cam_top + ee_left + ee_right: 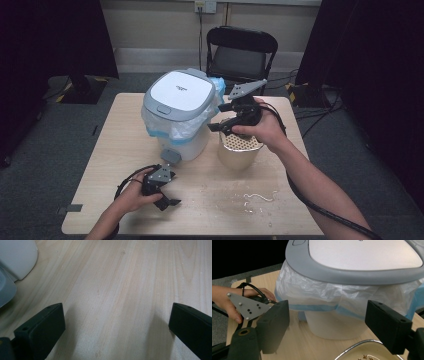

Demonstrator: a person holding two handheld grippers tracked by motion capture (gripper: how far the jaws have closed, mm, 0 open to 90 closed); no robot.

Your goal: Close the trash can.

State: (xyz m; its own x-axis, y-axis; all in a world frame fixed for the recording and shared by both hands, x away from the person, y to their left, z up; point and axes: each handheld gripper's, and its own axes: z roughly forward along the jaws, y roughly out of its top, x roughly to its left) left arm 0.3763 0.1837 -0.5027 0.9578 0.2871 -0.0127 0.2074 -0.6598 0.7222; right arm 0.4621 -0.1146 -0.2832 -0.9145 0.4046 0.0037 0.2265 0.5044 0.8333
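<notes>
Table: We see a big, light wood table. Everything sits on it.

Trash bin: It is white with a grey lid, and the lid is down. It stands up tall on the far left part of the table. A thin plastic bag with a blue edge hangs out under the lid. We see its grey foot pedal at the bottom, on the side near us.

Bowl: This is a round metal strainer bowl with many small holes inside. It stands upright with its open side up, just to the right of the trash bin. In the right gripper view we see its shiny rim at the bottom, with a few small crumbs inside.

Right gripper: It hangs right over the bowl, at the edge near the bin. Its claws point toward the bin. The claws stand wide apart with nothing between them.

Left gripper: It rests low at the near left of the table, well apart from the bowl. Its claws are wide apart too, with bare wood between them.

Bits: Some small white scraps lie on the table in front of the bowl.
</notes>
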